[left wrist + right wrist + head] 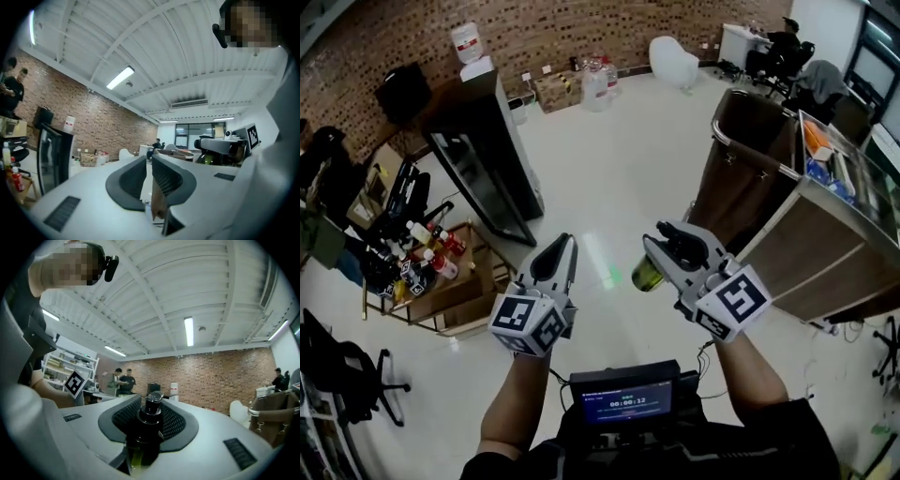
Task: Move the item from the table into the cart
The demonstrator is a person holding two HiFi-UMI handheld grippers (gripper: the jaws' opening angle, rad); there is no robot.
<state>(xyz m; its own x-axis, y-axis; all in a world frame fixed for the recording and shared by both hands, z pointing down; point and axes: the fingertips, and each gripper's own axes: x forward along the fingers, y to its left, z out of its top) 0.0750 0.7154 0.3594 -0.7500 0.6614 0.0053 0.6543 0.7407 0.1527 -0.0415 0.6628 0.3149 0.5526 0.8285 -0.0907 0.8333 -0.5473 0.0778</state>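
My right gripper [661,246] is shut on a bottle [645,276] with a black cap and yellow-green liquid. In the right gripper view the bottle [151,420] stands upright between the ribbed pads [174,420]. My left gripper [562,246] is held beside it at about the same height. Its jaws stand a narrow slit apart with nothing between them [147,164]. The brown cart [748,141] stands ahead to the right of both grippers, and its rim also shows at the right edge of the right gripper view [269,416]. Both grippers point level over the pale floor.
A tall black cabinet [483,159] stands ahead on the left. A low wooden stand with several bottles [431,267] is near my left side. A steel shelf trolley [834,216] sits behind the cart. Water jugs [595,80] line the brick wall. Two people [123,380] stand far off.
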